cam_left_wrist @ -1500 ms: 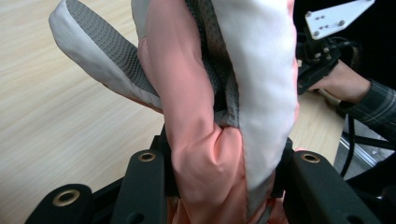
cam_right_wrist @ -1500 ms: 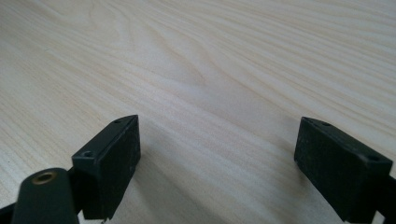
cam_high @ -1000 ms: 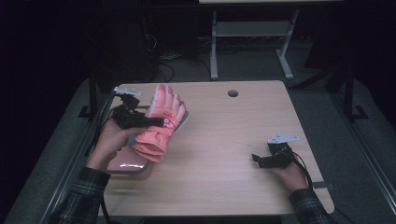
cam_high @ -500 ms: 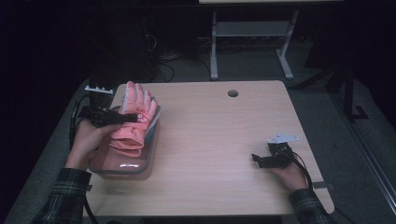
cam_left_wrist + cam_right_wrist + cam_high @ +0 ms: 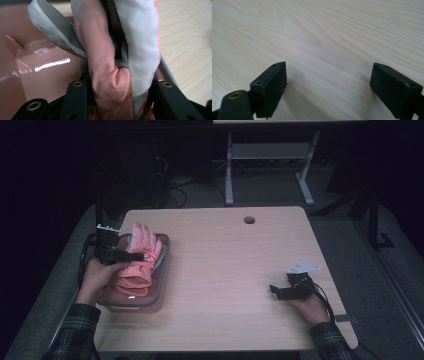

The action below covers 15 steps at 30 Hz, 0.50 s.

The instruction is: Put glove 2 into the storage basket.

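My left hand-held gripper (image 5: pixel 131 255) is clamped on the pink glove (image 5: pixel 137 262), over the clear bin (image 5: pixel 161 270) at the left side of the bench (image 5: pixel 235 270). In the left gripper view the glove (image 5: pixel 117 57) is squeezed between both black jaws; pink fabric bulges out above them, with a white panel and grey grippy patches on the palm side. Behind it I see the bin's pinkish glossy wall (image 5: pixel 37 62) with a light glare on it, and bench wood to the right (image 5: pixel 185 45).

From the high view the glove sits mostly inside the bin, its fingers pointing away from me and sticking up past the far rim, its cuff end down toward my side. I can't tell if the glove touches the bin floor. My left hand (image 5: pixel 97 275) wraps the gripper body just beside the bin's left edge.

My right hand-held gripper (image 5: pixel 276 291) is released, jaws spread wide, holding nothing. It rests low at the right side of the bench, well apart from the bin and glove. In the right gripper view (image 5: pixel 328 82) there is bare wood grain between the two jaws. My right hand (image 5: pixel 310 305) is behind it, plaid sleeve (image 5: pixel 332 342) at the bench's near edge. A round cable hole (image 5: pixel 249 220) sits near the far edge of the bench.
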Motion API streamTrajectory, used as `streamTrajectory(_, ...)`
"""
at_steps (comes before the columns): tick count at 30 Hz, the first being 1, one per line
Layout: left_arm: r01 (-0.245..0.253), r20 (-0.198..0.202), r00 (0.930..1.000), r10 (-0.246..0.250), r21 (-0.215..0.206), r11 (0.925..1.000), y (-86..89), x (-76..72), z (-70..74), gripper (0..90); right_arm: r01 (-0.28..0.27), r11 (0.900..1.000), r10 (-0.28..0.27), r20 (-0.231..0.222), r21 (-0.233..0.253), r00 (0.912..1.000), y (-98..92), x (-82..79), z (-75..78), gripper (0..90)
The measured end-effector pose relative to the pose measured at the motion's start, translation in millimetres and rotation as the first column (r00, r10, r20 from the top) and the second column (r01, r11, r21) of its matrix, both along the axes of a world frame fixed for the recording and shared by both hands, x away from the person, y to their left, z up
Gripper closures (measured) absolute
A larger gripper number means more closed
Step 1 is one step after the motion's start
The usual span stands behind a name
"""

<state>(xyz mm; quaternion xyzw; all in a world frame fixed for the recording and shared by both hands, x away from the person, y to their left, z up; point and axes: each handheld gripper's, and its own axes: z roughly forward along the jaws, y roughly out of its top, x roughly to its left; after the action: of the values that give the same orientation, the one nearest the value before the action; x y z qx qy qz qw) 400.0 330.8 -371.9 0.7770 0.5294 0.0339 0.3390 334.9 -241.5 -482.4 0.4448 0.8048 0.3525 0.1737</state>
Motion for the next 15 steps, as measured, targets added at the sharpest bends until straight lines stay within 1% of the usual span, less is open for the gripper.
streamTrajectory(3,0.01,-0.02,0.9998,-0.01,-0.008,0.9999,-2.4,2.1,-9.6,59.1,0.0,1.0,0.0,0.0,0.0,1.0,0.0,0.0,0.0,13.5)
streamTrajectory(5,0.002,-0.026,0.9997,-0.003,-0.017,0.9999,-4.3,3.0,-14.9,58.4,0.0,1.0,0.0,0.0,0.0,1.0,0.0,0.0,0.0,13.5)
streamTrajectory(9,0.015,-0.048,0.9987,-0.015,0.002,0.9999,-4.9,5.1,-23.8,57.0,0.0,1.0,0.0,0.0,0.0,1.0,0.0,0.0,0.0,13.4)
streamTrajectory(10,0.008,-0.049,0.9988,-0.008,-0.001,1.0,-5.5,5.1,-25.3,56.5,0.0,1.0,0.0,0.0,0.0,1.0,0.0,0.0,0.0,13.4)
streamTrajectory(11,0.015,-0.051,0.9986,-0.015,0.008,0.9999,-5.1,5.3,-27.0,56.2,0.0,1.0,0.0,0.0,0.0,1.0,0.0,0.0,0.0,13.5)
streamTrajectory(15,0.013,-0.047,0.9988,-0.014,-0.01,0.9999,-4.3,5.0,-32.5,52.1,0.0,1.0,0.0,0.0,0.0,1.0,0.0,0.0,0.0,13.5)
